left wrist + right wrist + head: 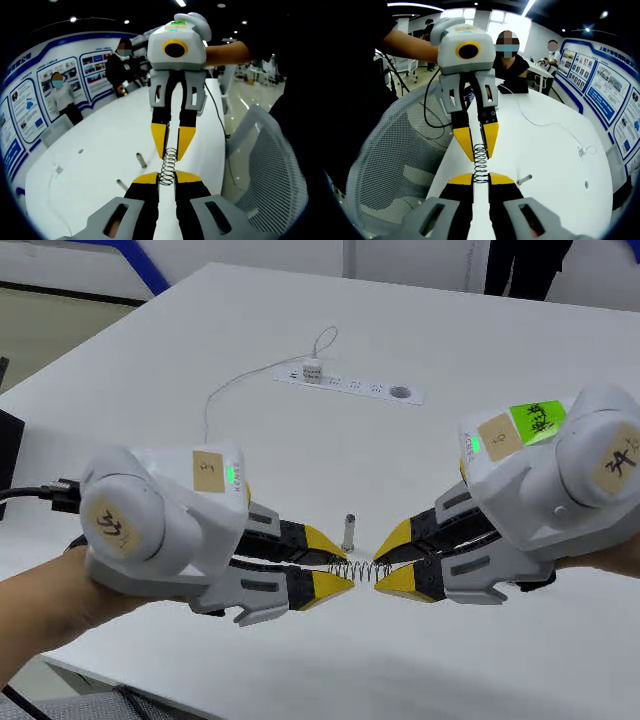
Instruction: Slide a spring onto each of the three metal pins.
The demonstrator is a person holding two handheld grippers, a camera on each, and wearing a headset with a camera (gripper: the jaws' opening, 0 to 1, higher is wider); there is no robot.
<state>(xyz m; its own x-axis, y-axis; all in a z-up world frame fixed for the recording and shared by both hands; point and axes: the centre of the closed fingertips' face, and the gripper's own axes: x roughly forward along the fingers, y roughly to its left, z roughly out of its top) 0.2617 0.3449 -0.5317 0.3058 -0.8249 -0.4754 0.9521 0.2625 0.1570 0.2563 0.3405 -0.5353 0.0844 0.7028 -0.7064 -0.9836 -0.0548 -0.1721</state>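
Note:
A small metal coil spring hangs level just above the white table, stretched between my two grippers, which face each other tip to tip. My left gripper is shut on its left end and my right gripper is shut on its right end. In the left gripper view the spring runs from my own tips up to the right gripper. The right gripper view has the spring between my tips and the left gripper. One metal pin stands upright just behind the spring; two pins stand left of it.
A white power strip with a thin white cable lies further back on the table. The near table edge runs just below the grippers. A grey mesh chair stands beside the table. People stand by the wall boards.

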